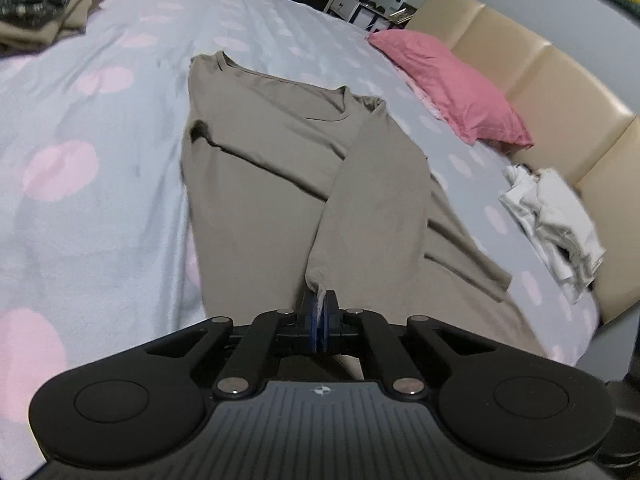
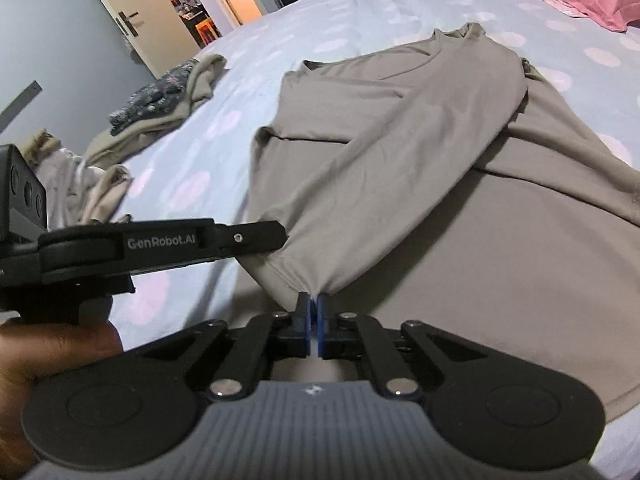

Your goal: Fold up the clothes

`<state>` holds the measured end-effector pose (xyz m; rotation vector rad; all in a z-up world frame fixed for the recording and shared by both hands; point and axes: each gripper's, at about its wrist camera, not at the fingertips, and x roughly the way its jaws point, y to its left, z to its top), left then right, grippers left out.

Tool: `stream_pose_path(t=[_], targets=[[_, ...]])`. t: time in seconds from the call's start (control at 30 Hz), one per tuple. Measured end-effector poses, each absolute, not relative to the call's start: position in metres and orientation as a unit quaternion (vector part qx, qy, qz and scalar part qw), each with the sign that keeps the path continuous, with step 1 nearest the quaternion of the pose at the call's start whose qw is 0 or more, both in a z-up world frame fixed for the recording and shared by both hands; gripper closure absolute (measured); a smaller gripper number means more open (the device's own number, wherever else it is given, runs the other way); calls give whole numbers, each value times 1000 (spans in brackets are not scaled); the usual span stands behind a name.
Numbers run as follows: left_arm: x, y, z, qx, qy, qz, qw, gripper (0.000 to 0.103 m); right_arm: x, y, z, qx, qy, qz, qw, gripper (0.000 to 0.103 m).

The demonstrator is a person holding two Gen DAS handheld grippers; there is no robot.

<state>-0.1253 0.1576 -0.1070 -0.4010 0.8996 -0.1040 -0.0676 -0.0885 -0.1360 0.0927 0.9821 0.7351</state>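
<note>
A taupe long-sleeved shirt (image 1: 260, 184) (image 2: 460, 248) lies flat on the bed, one sleeve (image 1: 360, 200) (image 2: 380, 180) folded across its body toward me. In the left wrist view my left gripper (image 1: 320, 300) is shut on the end of that sleeve, with cloth bunched between the blue pads. My right gripper (image 2: 314, 300) is shut on the cuff edge of the same sleeve. The left gripper (image 2: 280, 236) also shows in the right wrist view, coming in from the left with its tip at the cuff's left corner, held by a hand (image 2: 40, 352). The other sleeve (image 1: 468, 256) lies out to the right.
The bed sheet (image 1: 100, 160) is pale blue with pink dots. A pink pillow (image 1: 448, 84) and crumpled white clothes (image 1: 552, 216) lie by the beige headboard (image 1: 560, 92). A pile of other clothes (image 2: 160, 100) sits at the bed's far left edge, near an open door (image 2: 132, 12).
</note>
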Motion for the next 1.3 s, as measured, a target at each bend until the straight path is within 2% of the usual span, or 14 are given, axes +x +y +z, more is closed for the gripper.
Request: stream_pose_path(t=[0.1,0.13,0.2,0.27,0.33,0.4,0.6,0.73,0.87,0.97,1.03,1.13,1.2,1.3], targets=[[-123,152,-122,-166,467,-37,867,100,-66,-86,-148,22,491,343,801,98],[-124,151,-124,-162,470,-35,867,100,-65,-84,-154,10,506,342,792,94],[-127,150,-122,-154,470,-32,868,94,-64,-86,-155,-14,507,341,792,92],[-126,149,-115,-138,476,-27,868,83,-58,-93,-146,-30,487,340,804,83],[-127,148,-104,-111,478,-13,871,67,-47,-102,-133,-41,461,337,820,74],[-128,148,-95,-92,479,0,873,55,-27,-112,-122,-56,435,320,840,73],[-122,143,-81,-82,429,-18,900,55,53,-128,-101,-96,363,286,881,73],[-96,130,-94,-113,407,-69,904,57,107,-116,-103,-172,318,325,874,74],[-65,112,-114,-115,418,-106,895,57,150,-93,-114,-223,295,359,857,75],[-55,102,-133,-108,439,-131,883,57,178,-79,-126,-229,294,381,846,74],[-58,103,-146,-100,444,-132,881,64,198,-75,-137,-226,306,394,837,74],[-71,113,-155,-117,431,-138,884,65,223,-85,-157,-265,349,381,814,73],[-74,119,-157,-135,432,-141,881,65,242,-106,-153,-223,361,367,828,65],[-77,115,-158,-113,433,-147,882,65,269,-126,-135,-134,363,326,862,64]])
